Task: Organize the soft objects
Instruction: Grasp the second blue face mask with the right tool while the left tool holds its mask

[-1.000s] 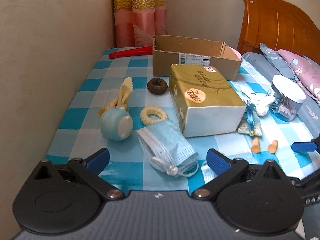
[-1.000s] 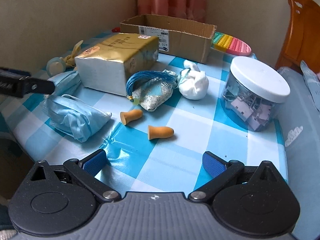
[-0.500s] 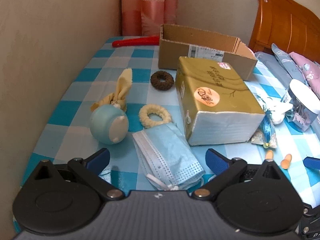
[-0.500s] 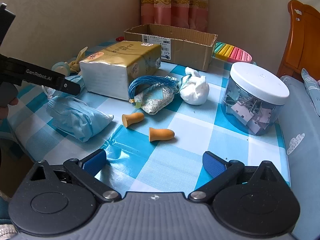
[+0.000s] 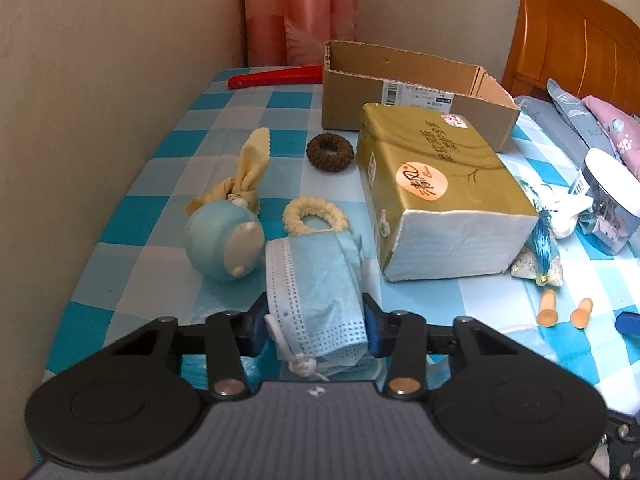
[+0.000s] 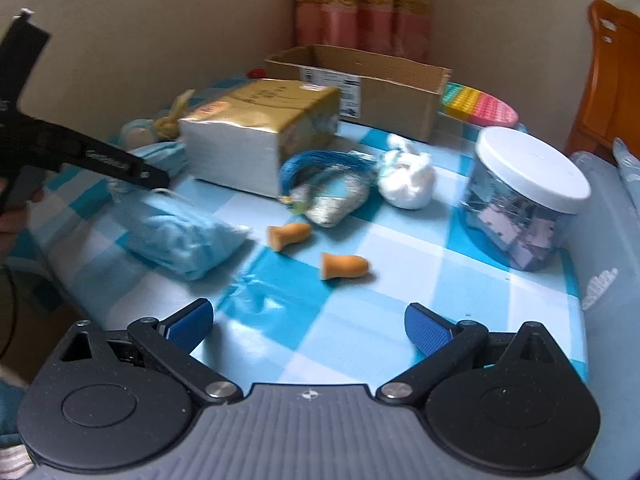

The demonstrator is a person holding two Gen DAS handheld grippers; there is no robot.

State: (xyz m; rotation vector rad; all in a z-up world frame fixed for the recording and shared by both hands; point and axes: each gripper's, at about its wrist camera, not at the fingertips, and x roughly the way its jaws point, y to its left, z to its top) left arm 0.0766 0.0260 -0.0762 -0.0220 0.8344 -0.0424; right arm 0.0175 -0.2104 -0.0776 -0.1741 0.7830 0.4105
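Left claw: the left gripper (image 5: 315, 330) has just been closing, and now its blue pads squeeze the near end of the face masks (image 5: 316, 292).
Right claw: the right gripper (image 6: 309, 326) is wide and holds nothing; it hangs over the table (image 6: 404, 292).
Where the masks are: on the blue checked cloth at the near edge, just beside the gold tissue pack (image 5: 436, 196) and the round blue toy (image 5: 224, 240).
What could go wrong: it looks like a floppy stack, so only some masks may lift and the others may slide out. The white ear loops (image 5: 304, 366) hang loose and could catch. The yellow hair ring (image 5: 314, 216) touches the far end and may get dragged.
Where they may go: likely the cardboard box (image 5: 400, 96), far back.
Hard to see: the box's inside is hidden. The right view is blurry.
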